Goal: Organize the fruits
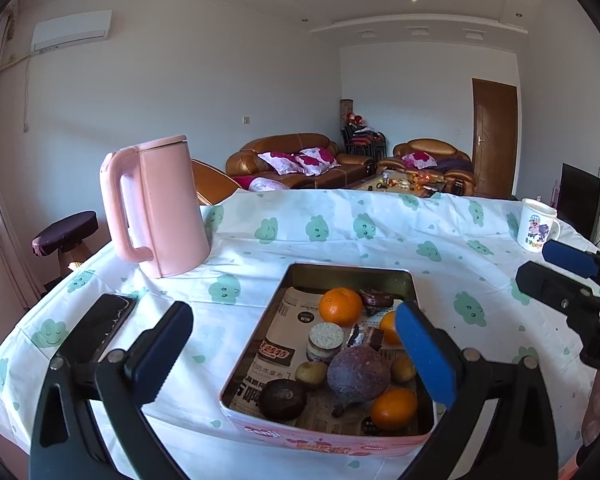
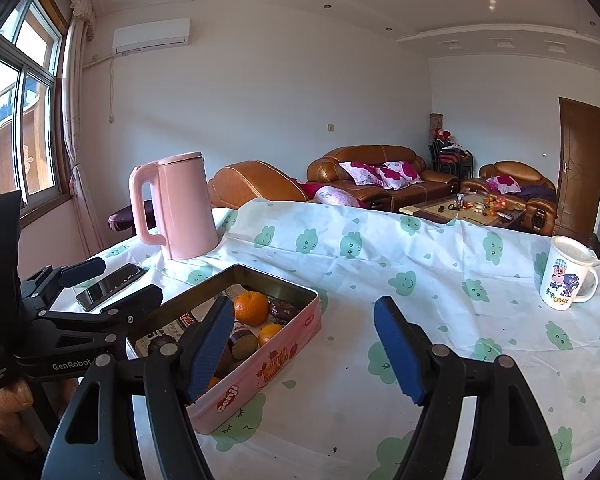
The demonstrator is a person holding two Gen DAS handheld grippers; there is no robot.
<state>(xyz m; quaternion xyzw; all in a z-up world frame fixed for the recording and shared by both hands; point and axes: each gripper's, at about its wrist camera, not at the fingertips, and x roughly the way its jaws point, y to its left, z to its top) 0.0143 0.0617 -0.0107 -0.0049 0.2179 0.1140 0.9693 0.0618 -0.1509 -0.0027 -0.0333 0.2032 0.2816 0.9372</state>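
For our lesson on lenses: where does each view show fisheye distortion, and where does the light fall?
Left wrist view: black corners, the table's far edge bows, sunlight stripes the cloth. Right wrist view: the window frame curves, daylight enters there, ceiling glare.

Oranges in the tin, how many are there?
3. One orange sits at the far end of the tin, one is half hidden behind the left tool's pad by the right wall, one is in the near right corner. More may be hidden.
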